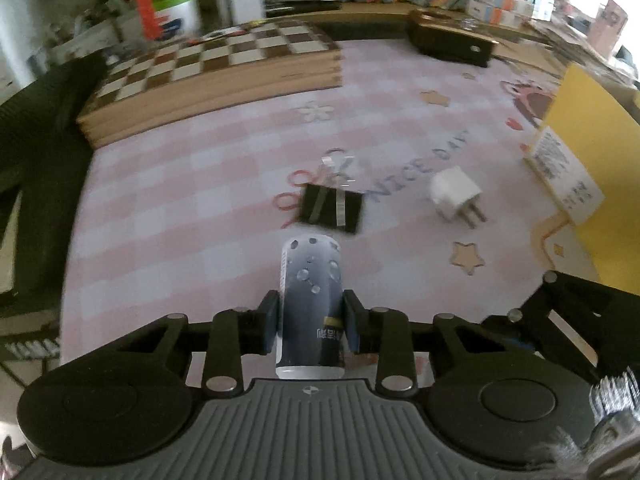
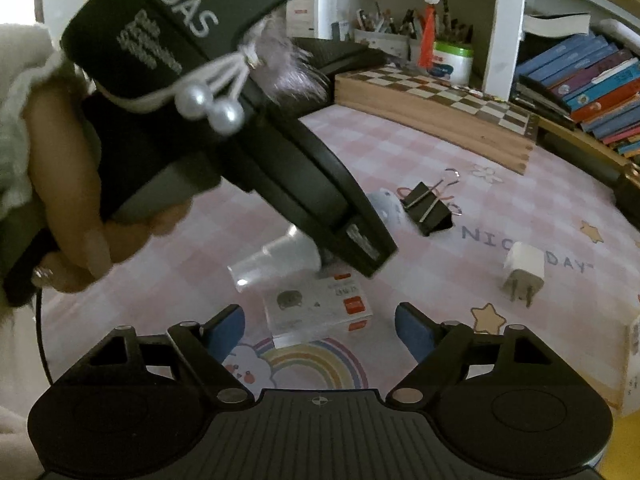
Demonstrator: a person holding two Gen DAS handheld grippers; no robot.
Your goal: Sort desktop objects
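Left gripper (image 1: 310,322) pinching dark cylindrical bottle (image 1: 310,304); right gripper (image 2: 320,326) spread over small white printed box (image 2: 318,312).

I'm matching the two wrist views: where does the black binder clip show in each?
Left wrist: binder clip at centre, just beyond the held bottle.
Right wrist: binder clip right of centre, upper half.
Shared landmark: the white charger plug, right of the clip in both.

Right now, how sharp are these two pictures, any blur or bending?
Left wrist view: dim, the chessboard bowed and smeared by motion, the bottle fairly sharp. Right wrist view: the near left tool soft, the binder clip crisper.
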